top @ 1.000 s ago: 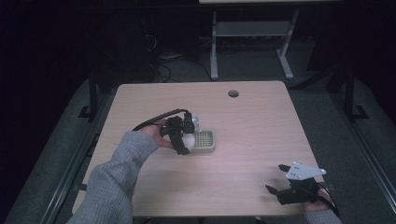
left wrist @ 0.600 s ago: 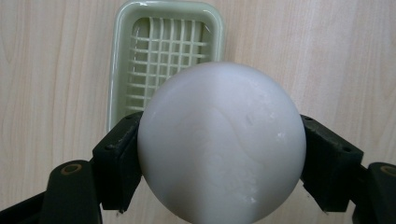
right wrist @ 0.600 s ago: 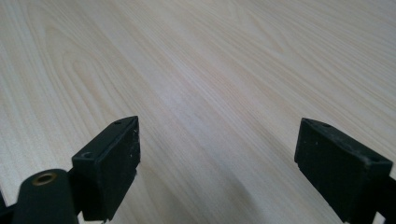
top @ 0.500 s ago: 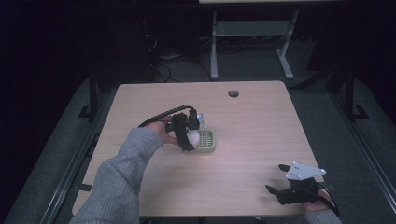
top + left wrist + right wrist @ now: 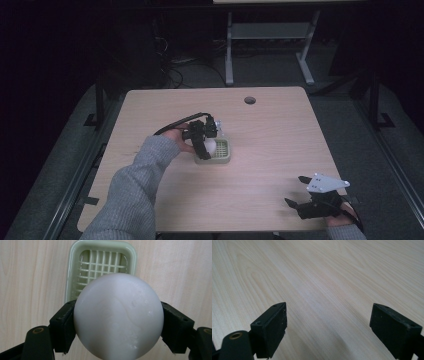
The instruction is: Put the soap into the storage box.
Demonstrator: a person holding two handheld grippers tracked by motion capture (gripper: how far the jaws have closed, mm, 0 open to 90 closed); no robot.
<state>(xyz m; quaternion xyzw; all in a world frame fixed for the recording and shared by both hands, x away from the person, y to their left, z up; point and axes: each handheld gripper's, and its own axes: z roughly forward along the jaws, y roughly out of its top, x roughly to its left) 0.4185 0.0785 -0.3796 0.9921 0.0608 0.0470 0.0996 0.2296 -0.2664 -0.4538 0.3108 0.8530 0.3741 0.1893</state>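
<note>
A white ball sat pinched between the two black jaws of the left gripper near the middle of the high view, held directly over the near edge of a pale green tray with a gridded floor. In the left gripper view the ball took up the centre and lower part of the frame, one jaw pressed against each of its sides, while the tray lay on the table beyond it at upper centre, its grid partly hidden behind the ball. Whether the ball touched the tray could not be told. A grey sleeve ran up from the lower left of the high view to the hand on that gripper, and a black cable looped from it to the left.

At the lower right of the high view, the right gripper rested near the front edge of the wooden table, a grey three-cornered plate on top of it. In the right gripper view its jaws stood spread wide at the lower left and lower right of the frame, with bare wood grain between them.

A round hole marked the table top toward its far edge, at upper centre of the high view.
</note>
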